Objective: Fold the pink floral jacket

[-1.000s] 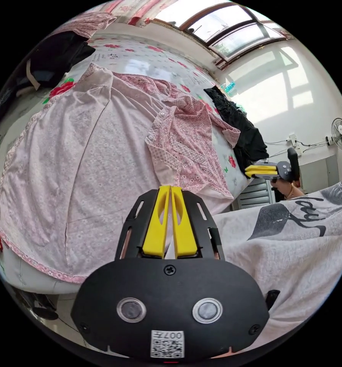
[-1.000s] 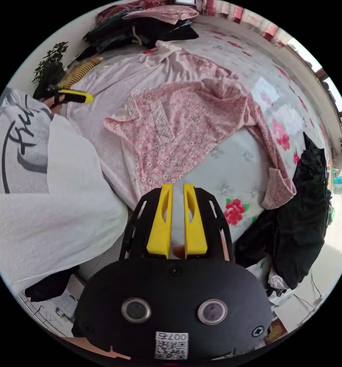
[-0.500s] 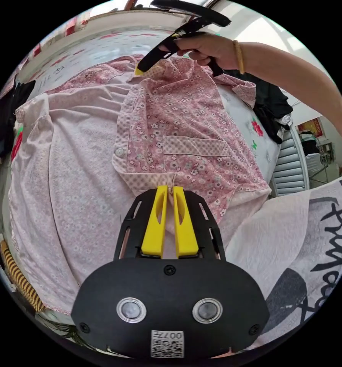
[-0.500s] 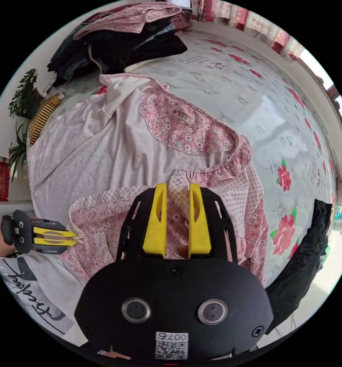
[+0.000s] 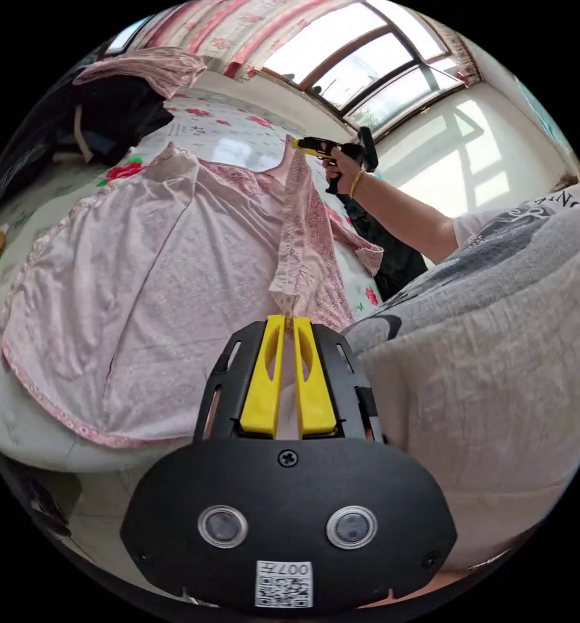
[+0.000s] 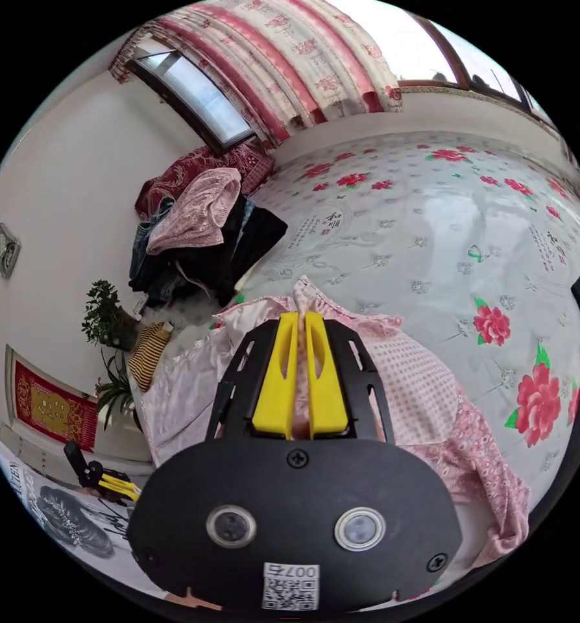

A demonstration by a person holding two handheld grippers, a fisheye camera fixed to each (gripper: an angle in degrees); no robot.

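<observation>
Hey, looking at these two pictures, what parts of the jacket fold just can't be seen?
- Left gripper view: the pink floral jacket's near hem is cut off behind the left gripper housing.
- Right gripper view: where the right gripper pinches the jacket is hidden by its own yellow fingers.
- Left gripper view: the black clothes are partly behind the person's arm.

Left gripper view sat low at the near edge of the bed (image 5: 37,441), looking across it toward the windows (image 5: 361,65), its own jaws close in the foreground and the person's grey shirt (image 5: 497,363) tight on one side. The right gripper (image 5: 303,144) showed well off, higher over the bed. Right gripper view rode up there, facing the curtains (image 6: 303,58) and a clothes pile (image 6: 199,240), mattress close below. Left gripper (image 6: 131,488) appeared small at its lower edge. Shared: the bed, the pink floral jacket (image 5: 300,246) (image 6: 426,396), the clothes pile (image 5: 102,104).
</observation>
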